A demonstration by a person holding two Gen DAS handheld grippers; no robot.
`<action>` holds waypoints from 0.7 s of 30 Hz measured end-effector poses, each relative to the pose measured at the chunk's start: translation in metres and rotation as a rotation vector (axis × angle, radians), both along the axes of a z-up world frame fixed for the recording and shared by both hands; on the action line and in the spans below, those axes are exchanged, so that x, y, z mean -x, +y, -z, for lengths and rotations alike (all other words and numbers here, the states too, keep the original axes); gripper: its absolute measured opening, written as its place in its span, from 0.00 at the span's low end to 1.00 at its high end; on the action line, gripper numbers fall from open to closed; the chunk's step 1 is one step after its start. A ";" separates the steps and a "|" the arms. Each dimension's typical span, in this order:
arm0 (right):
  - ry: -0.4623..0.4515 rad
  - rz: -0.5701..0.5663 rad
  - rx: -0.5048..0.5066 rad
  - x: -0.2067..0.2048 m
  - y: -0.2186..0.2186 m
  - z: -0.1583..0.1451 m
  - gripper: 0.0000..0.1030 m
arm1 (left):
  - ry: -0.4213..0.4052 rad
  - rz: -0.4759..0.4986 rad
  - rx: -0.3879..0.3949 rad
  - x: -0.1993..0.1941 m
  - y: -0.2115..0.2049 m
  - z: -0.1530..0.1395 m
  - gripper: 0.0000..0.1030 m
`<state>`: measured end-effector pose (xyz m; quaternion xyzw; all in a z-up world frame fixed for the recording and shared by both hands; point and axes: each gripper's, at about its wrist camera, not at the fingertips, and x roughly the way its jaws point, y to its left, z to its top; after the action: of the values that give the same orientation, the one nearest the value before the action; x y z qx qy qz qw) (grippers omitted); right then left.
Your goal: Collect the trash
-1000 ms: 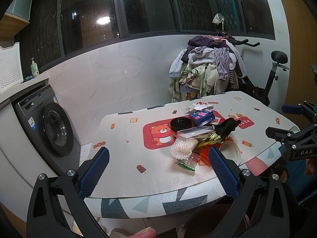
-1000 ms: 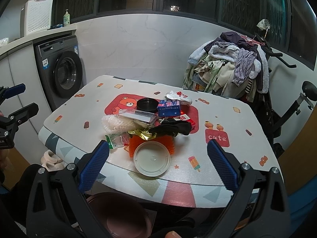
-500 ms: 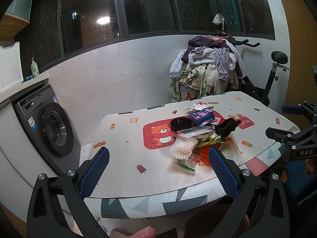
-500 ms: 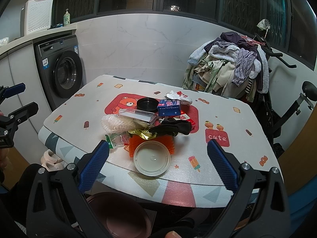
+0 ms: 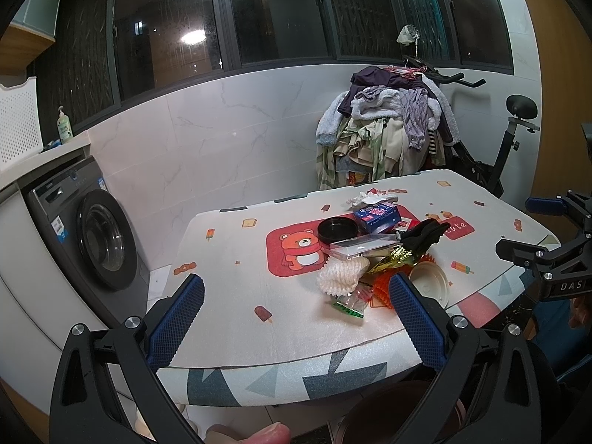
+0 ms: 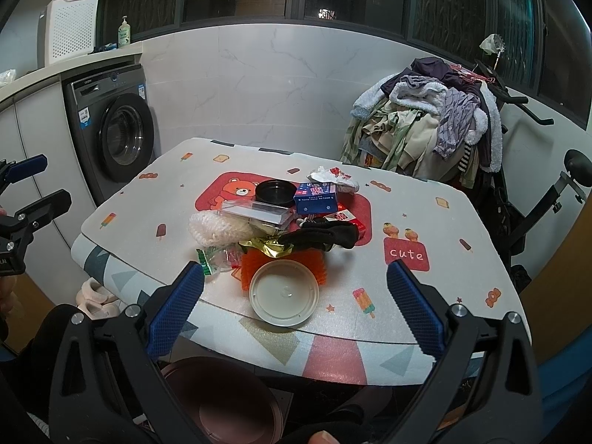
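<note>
Marble-tiled walls and dark windows are framing a bench [image 6: 425, 292] covered with a cartoon-printed cloth, and the trash is sitting heaped near its front edge. At the front of the heap a white round lid [image 6: 284, 293] is lying flat, touching an orange ridged wrapper [image 6: 255, 261] behind it. A gold foil wrapper [image 6: 268, 245] and a black glove [image 6: 325, 235] are lying just behind that, with a white foam net [image 6: 216, 227] and a clear plastic tray [image 6: 259, 214] to the left. Farther back, a black round dish [image 6: 275, 191] and a blue carton [image 6: 316, 198] are sitting side by side, and a crumpled white wrapper [image 6: 333, 177] is lying behind them.

The right gripper [image 6: 294, 303] is hovering over the bench's near edge, its blue-padded fingers spread wide and holding nothing. The left gripper [image 5: 296, 316] is hanging off the bench's left corner, fingers likewise wide apart and empty.

A washing machine [image 6: 118, 133] is standing to the left, and a pile of clothes [image 6: 425, 122] is draping over an exercise bike behind the bench.
</note>
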<state>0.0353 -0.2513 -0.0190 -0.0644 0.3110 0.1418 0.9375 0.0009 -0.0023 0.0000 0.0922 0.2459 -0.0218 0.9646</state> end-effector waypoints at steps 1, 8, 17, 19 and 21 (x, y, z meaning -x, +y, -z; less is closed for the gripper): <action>0.000 0.000 -0.001 0.000 0.001 0.001 0.95 | 0.000 0.000 0.000 0.000 0.000 0.000 0.95; 0.003 -0.001 0.001 -0.003 -0.008 -0.002 0.95 | 0.000 0.000 0.000 0.000 0.000 0.000 0.95; 0.021 -0.002 -0.018 -0.003 -0.005 0.014 0.95 | 0.027 -0.015 -0.018 -0.006 0.002 0.011 0.95; 0.009 0.003 -0.054 -0.003 -0.010 0.019 0.95 | 0.045 -0.028 -0.056 -0.011 0.001 0.020 0.95; 0.007 0.011 -0.081 -0.005 -0.014 0.024 0.95 | 0.070 -0.044 -0.082 -0.016 0.003 0.029 0.95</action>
<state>0.0402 -0.2649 -0.0429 -0.0243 0.3087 0.1495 0.9390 0.0174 0.0006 -0.0292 0.1254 0.2820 0.0062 0.9512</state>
